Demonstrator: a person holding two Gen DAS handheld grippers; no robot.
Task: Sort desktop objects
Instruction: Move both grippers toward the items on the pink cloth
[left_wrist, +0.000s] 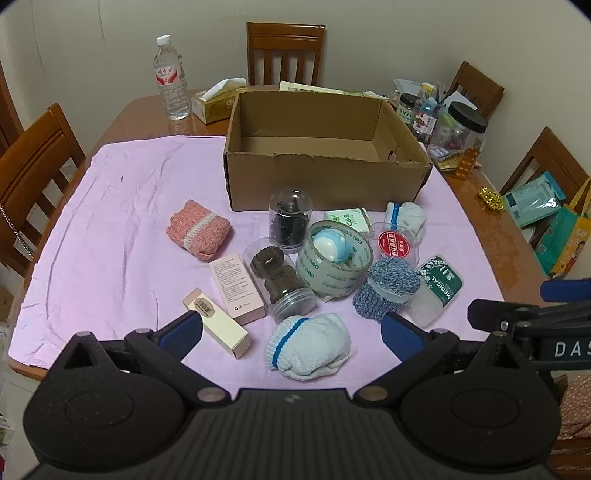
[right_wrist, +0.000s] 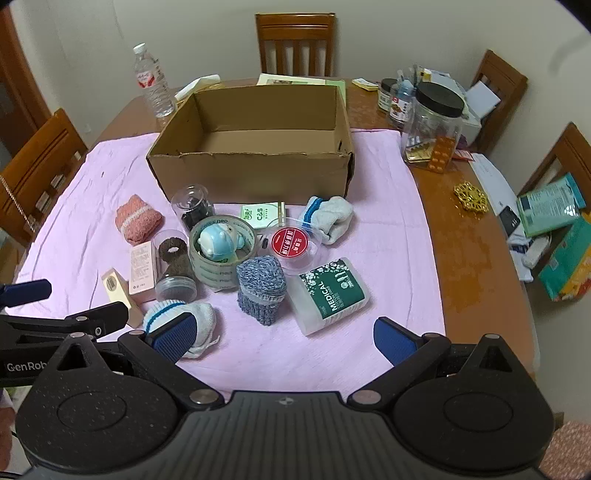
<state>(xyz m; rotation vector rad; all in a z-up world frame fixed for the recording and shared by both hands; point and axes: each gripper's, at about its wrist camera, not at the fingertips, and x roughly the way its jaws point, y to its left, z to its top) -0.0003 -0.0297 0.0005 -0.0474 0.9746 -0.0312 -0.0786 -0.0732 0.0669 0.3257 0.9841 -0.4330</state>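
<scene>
An empty cardboard box (left_wrist: 325, 155) (right_wrist: 255, 155) stands on the pink cloth (left_wrist: 122, 229). In front of it lie a pink sock roll (left_wrist: 197, 232), two clear jars (left_wrist: 290, 221) (left_wrist: 284, 284), a tape roll (left_wrist: 334, 264) with a blue toy inside, two slim cartons (left_wrist: 236, 288) (left_wrist: 216, 323), a blue knit roll (right_wrist: 260, 288), a medical wipes pack (right_wrist: 328, 291), a red-lidded tub (right_wrist: 290, 243) and two pale blue sock rolls (left_wrist: 308, 347) (right_wrist: 330, 218). My left gripper (left_wrist: 291, 332) hangs open above the near sock roll. My right gripper (right_wrist: 284, 336) is open over the cloth's front.
A water bottle (left_wrist: 170, 79), a tissue box (left_wrist: 214, 101) and jars (right_wrist: 432, 122) crowd the table's back and right. Wooden chairs (left_wrist: 284, 51) ring the table. Bags and packets (right_wrist: 554, 229) sit off the right edge. A gold ornament (right_wrist: 471, 195) lies on bare wood.
</scene>
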